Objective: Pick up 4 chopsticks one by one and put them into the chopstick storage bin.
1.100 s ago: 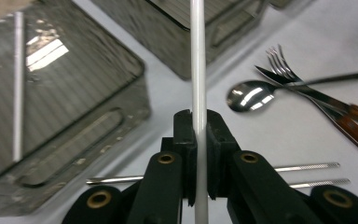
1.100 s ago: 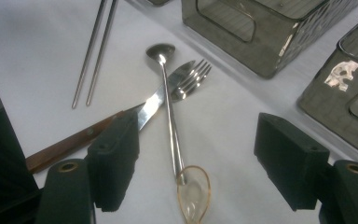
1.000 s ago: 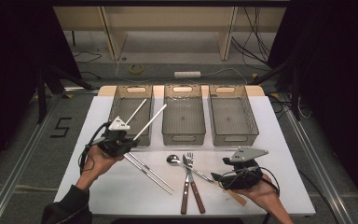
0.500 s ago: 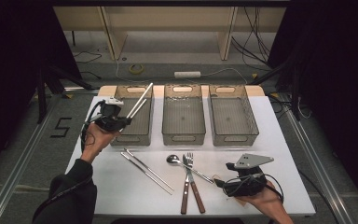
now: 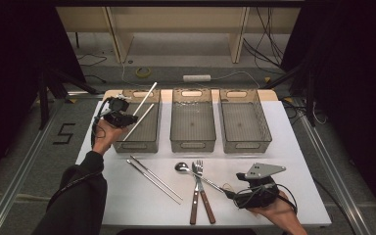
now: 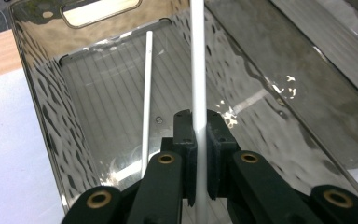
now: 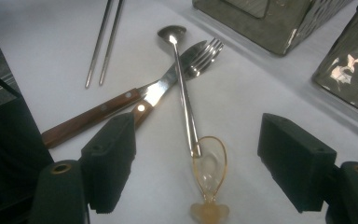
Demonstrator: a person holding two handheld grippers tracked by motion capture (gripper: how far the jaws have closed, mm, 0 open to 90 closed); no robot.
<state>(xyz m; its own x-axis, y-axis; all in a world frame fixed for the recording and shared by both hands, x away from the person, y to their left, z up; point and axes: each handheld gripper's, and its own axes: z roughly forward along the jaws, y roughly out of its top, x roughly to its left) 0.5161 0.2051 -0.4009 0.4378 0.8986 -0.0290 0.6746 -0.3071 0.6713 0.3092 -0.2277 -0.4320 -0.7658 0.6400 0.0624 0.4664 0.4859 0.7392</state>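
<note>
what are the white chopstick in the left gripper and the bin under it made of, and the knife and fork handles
Thin white chopstick: looks like matte plastic, plain and dull; uncertain. Smoky see-through bin: glossy clear plastic, going by rippled reflections on its walls. Brown knife and fork handles: apparently wood with metal rivets, joined to shiny steel-looking blades.

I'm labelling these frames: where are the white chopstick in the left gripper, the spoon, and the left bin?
white chopstick (image 6: pixel 198 70), left gripper view, mid shaft above the pads
spoon (image 7: pixel 171 34), right gripper view, its bowl
left bin (image 5: pixel 136 145), high view, near wall
</note>
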